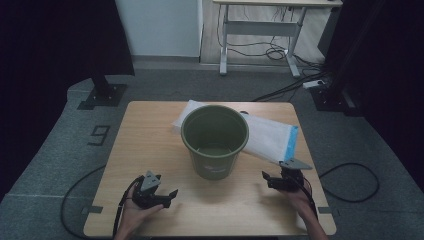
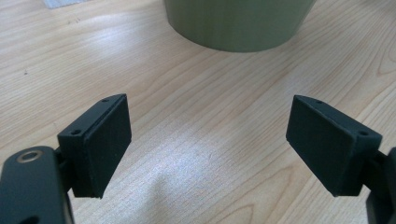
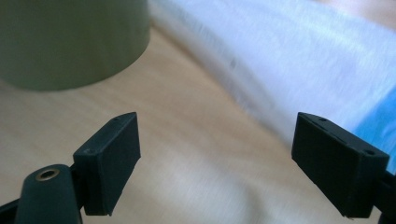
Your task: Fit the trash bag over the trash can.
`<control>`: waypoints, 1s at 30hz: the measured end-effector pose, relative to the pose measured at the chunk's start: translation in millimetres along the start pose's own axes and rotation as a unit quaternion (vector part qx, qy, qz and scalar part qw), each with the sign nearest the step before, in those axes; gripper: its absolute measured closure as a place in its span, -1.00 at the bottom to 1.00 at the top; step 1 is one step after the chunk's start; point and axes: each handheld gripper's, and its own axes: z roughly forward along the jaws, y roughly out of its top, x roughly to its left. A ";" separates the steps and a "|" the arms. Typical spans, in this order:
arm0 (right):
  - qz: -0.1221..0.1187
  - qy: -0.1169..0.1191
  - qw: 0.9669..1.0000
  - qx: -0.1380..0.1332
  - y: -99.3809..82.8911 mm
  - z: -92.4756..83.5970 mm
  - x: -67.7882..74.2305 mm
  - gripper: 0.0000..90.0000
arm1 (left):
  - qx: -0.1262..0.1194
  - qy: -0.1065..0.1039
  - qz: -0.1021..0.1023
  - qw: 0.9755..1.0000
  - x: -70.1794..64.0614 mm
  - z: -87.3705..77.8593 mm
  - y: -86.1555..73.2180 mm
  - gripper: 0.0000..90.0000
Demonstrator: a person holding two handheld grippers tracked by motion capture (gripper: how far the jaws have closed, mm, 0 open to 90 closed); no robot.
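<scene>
- Olive-green plastic forms the bucket (image 1: 215,141), which is seen in the high view standing upright near the middle of the wooden tabletop (image 1: 150,150), its mouth open and its inside bare.
- Behind the bucket and to its right, a flat white bag (image 1: 265,137) with a blue strip along its right end is laid on the tabletop; part of it is hidden by the bucket.
- In the same view the left tongs (image 1: 167,196) are held in a hand (image 1: 135,212) near the front edge, left of the bucket and apart from it, with the jaws spread and nothing between them.
- The right tongs (image 1: 266,179) are held in the other hand (image 1: 300,200) to the right of the bucket, just in front of the bag's blue end, touching neither as far as can be told.
- In the left gripper view the left tongs (image 2: 208,147) are seen spread wide over bare wood, and the bucket's lower wall (image 2: 238,23) is seen ahead, well clear of the pads.
- In the right gripper view the right tongs (image 3: 217,163) are likewise spread wide with only tabletop between the pads; the bucket (image 3: 70,42) is seen at upper left and the white bag (image 3: 299,60), somewhat blurred, runs across the upper right, its blue strip beside the right-hand pad.
</scene>
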 end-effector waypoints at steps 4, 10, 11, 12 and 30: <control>-0.001 0.004 1.000 0.004 22.1 18.3 -10.8 -0.62 | 0.013 0.003 0.014 1.000 -2.8 5.4 -0.3 -0.69; -0.008 0.026 1.000 0.015 44.3 55.8 -16.1 -0.49 | 0.016 -0.005 0.014 1.000 -1.4 8.8 -0.2 -0.69; -0.013 0.025 0.999 0.022 45.9 62.4 -16.5 -0.49 | 0.015 -0.004 0.014 1.000 -1.0 8.2 -0.2 -0.68; -0.017 0.022 0.999 0.030 46.8 69.4 -17.2 -0.48 | 0.006 -0.001 0.013 1.000 -1.2 6.3 -0.2 -0.68; -0.007 0.028 0.997 0.071 38.6 104.0 -25.8 0.39 | 0.008 -0.006 0.008 1.000 -0.2 10.1 -0.7 -0.67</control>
